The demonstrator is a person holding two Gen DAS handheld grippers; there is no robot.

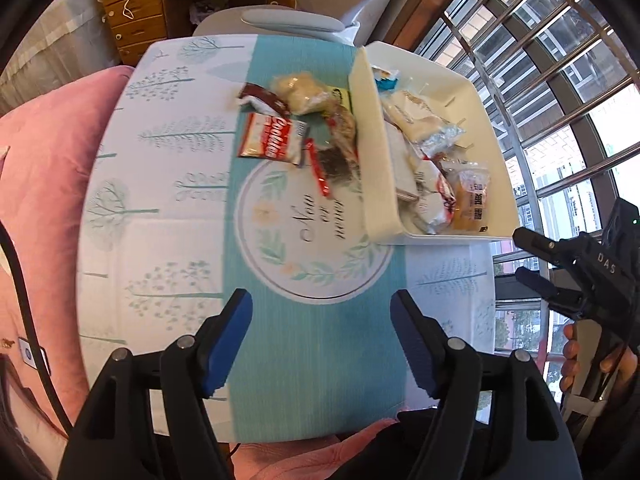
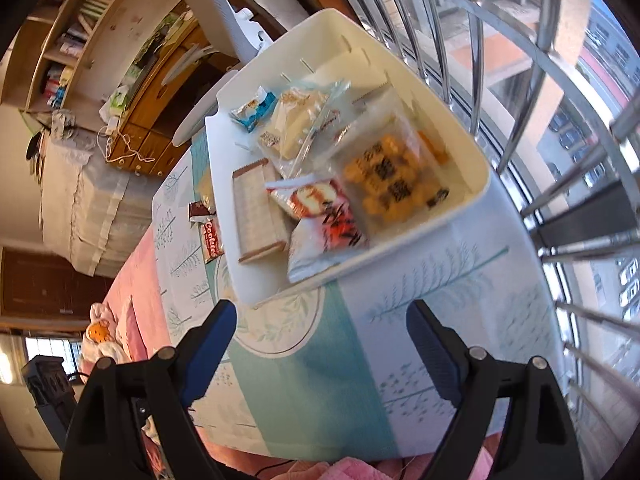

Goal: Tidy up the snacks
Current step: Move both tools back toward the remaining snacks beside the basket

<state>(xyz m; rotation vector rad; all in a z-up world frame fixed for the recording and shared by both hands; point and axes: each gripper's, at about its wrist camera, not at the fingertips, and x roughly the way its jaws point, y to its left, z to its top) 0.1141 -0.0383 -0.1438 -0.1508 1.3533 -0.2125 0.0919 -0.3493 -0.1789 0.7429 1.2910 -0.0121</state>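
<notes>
Both views look steeply down along their own fingers at the bench (image 1: 304, 344), from fairly near. The left wrist view faces the loose snacks (image 1: 296, 128) beside the bin (image 1: 368, 152). The right wrist view, tilted, faces into the bin (image 2: 476, 196) by the window bars (image 2: 568, 200). They share the bin, the bench and the Cookies packet (image 1: 272, 142).

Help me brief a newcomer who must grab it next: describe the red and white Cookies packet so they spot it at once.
Start at the white bin on the tree-print tablecloth. A small pile of snacks lies on the cloth along the bin's outer wall, and the Cookies packet sits at the pile's edge farthest from the bin. It alone bears big red lettering on white; the wrapper beside it is dark brown.
</notes>
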